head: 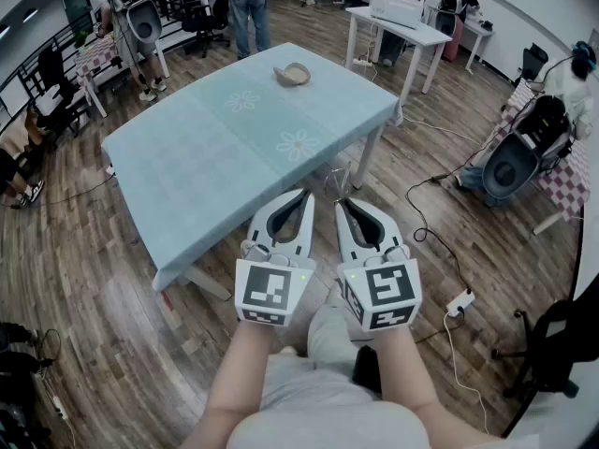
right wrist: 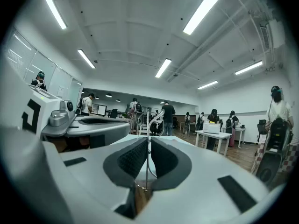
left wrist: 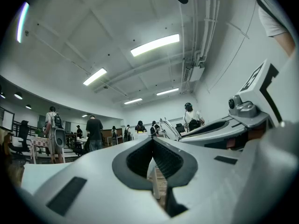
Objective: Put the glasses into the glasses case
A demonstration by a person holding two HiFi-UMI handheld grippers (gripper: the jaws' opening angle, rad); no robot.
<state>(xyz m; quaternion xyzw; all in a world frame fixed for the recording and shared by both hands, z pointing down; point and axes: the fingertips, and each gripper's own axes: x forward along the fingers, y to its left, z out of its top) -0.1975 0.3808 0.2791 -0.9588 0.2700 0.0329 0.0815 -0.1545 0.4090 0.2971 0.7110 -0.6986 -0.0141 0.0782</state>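
Observation:
A beige glasses case (head: 292,74) lies on the far part of the table (head: 206,157), which has a light blue cloth. Both grippers hang side by side off the table's near corner, well short of the case. My right gripper (head: 340,202) is shut on the thin wire-framed glasses (head: 337,178). In the right gripper view one wire arm (right wrist: 148,125) runs up between the pads. The left gripper (head: 307,195) is shut with nothing in it. In the left gripper view the glasses (left wrist: 167,127) show beside the right gripper's tip.
Wooden floor surrounds the table. A white table (head: 398,28) stands behind it, with cables and a power strip (head: 459,302) on the floor to the right. Several people stand or sit at the back and sides.

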